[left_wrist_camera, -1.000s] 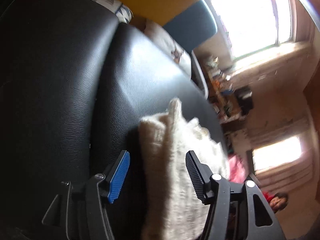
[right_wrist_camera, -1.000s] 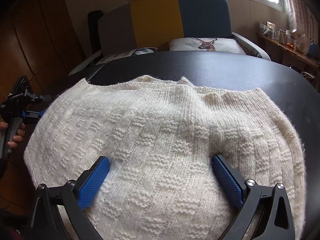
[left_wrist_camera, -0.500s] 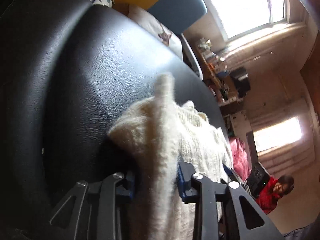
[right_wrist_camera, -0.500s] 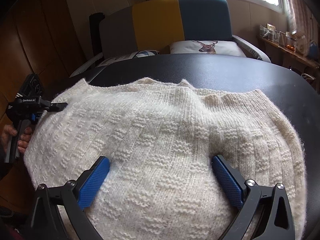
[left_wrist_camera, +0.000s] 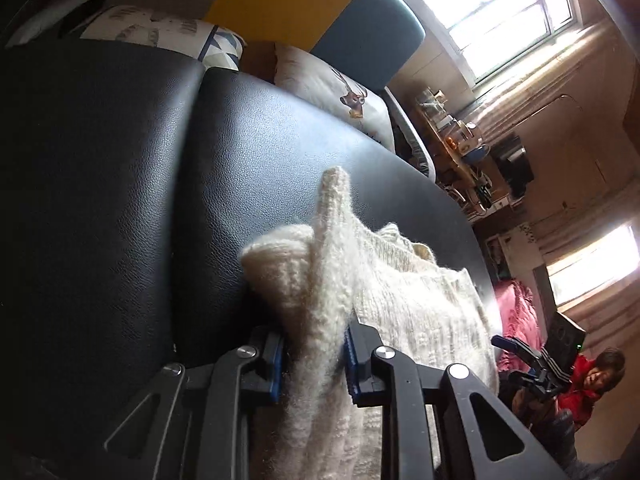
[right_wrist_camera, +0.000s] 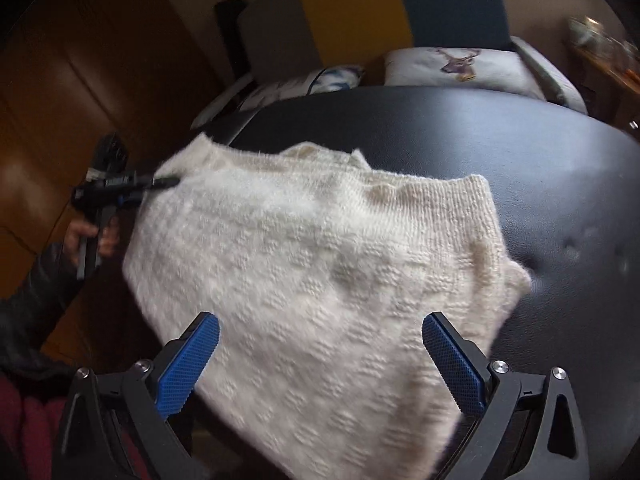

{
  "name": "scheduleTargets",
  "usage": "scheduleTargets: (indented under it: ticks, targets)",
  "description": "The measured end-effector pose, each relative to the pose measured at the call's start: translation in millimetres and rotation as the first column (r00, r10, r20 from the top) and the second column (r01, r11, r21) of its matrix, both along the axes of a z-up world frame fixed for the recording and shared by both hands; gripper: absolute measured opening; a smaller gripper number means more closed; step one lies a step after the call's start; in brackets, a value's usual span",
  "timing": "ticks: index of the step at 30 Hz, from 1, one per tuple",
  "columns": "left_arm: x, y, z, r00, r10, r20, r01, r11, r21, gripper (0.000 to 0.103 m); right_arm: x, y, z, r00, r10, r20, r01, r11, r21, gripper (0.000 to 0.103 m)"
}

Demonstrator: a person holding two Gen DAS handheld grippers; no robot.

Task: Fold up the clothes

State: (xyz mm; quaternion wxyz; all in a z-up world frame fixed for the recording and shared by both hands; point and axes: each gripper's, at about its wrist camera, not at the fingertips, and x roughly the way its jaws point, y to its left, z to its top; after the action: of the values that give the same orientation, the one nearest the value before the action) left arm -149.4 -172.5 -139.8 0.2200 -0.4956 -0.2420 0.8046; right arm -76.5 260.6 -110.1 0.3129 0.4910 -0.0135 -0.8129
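A cream knitted sweater [right_wrist_camera: 320,264] lies spread on a black leather surface [right_wrist_camera: 520,160]. My left gripper [left_wrist_camera: 314,354] is shut on a bunched edge of the sweater [left_wrist_camera: 320,280], which stands up between its blue pads. In the right wrist view that left gripper [right_wrist_camera: 160,182] pinches the sweater's far left corner, held by a hand [right_wrist_camera: 90,236]. My right gripper [right_wrist_camera: 320,360] stands open above the sweater's near part, its blue pads [right_wrist_camera: 188,364] wide apart with knit beneath them. The right gripper [left_wrist_camera: 528,360] also shows at the far right of the left wrist view.
Behind the leather surface [left_wrist_camera: 120,200] stands a yellow, grey and teal chair [right_wrist_camera: 400,4] with a deer-print cushion [right_wrist_camera: 460,66] and a patterned cushion [right_wrist_camera: 304,82]. A wooden wall [right_wrist_camera: 80,80] is at left. A cluttered shelf [left_wrist_camera: 452,136] runs under windows.
My left gripper went from open to shut on the sweater's edge and has lifted that corner. The right wrist view has risen and tilted; the sweater now lies skewed.
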Motion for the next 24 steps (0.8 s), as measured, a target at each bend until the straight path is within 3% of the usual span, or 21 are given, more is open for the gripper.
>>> scheduleTargets:
  ticks: [5, 8, 15, 24]
  targets:
    - [-3.8, 1.6, 0.6, 1.0, -0.006, 0.014, 0.007, 0.999, -0.039, 0.022, -16.6, 4.5, -29.8, 0.99, 0.095, 0.108, -0.108, 0.986, 0.123, 0.103]
    - [-1.4, 2.2, -0.8, 1.0, -0.008, 0.011, 0.008, 0.999, -0.044, 0.022, -22.1, 8.2, -48.0, 0.988, 0.116, 0.105, -0.136, 0.968, 0.209, 0.103]
    - [10.7, -4.2, 9.9, 0.999, 0.043, 0.026, -0.046, 0.989, 0.139, 0.022, -7.6, 5.2, -59.2, 0.998, 0.052, 0.033, -0.058, 0.965, 0.256, 0.103]
    - [21.7, 25.3, 69.9, 0.988, 0.153, -0.012, -0.139, 0.928, 0.345, 0.019, 5.3, -11.9, -64.8, 0.993, -0.11, -0.038, 0.116, 0.969, 0.22, 0.103]
